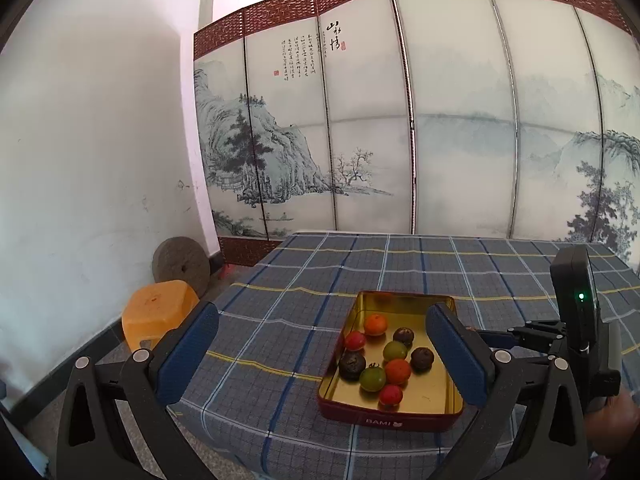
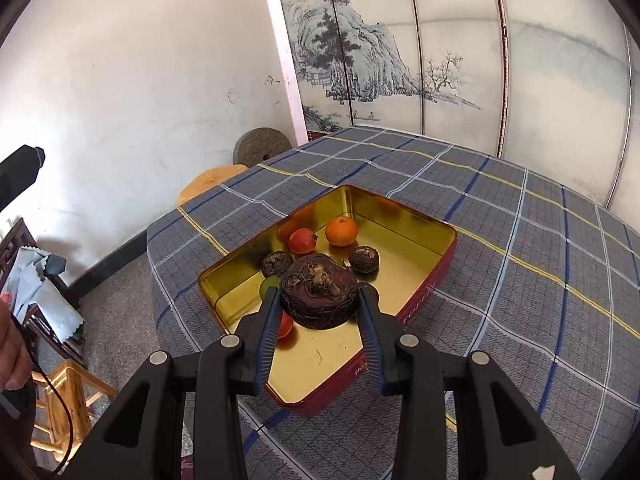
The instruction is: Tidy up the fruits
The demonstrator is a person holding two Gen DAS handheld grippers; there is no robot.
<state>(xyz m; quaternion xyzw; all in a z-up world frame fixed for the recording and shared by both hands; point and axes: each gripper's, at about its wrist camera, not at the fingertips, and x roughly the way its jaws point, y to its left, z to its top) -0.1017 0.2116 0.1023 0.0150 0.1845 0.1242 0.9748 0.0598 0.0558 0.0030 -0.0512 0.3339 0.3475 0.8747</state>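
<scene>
Dark wrinkled fruit (image 2: 318, 290): clamped in your right gripper (image 2: 320, 312) above the tin (image 2: 404, 216). Your left gripper (image 1: 320, 360), jaws wide apart, holds nothing; only its view shows nine fruits inside.

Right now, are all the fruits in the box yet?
Nearly. Nine fruits already sit in the gold tin, like the orange. The right hand-held gripper holds one more dark fruit over the tin; it only needs setting down. The left hand-held gripper is open and empty.
</scene>
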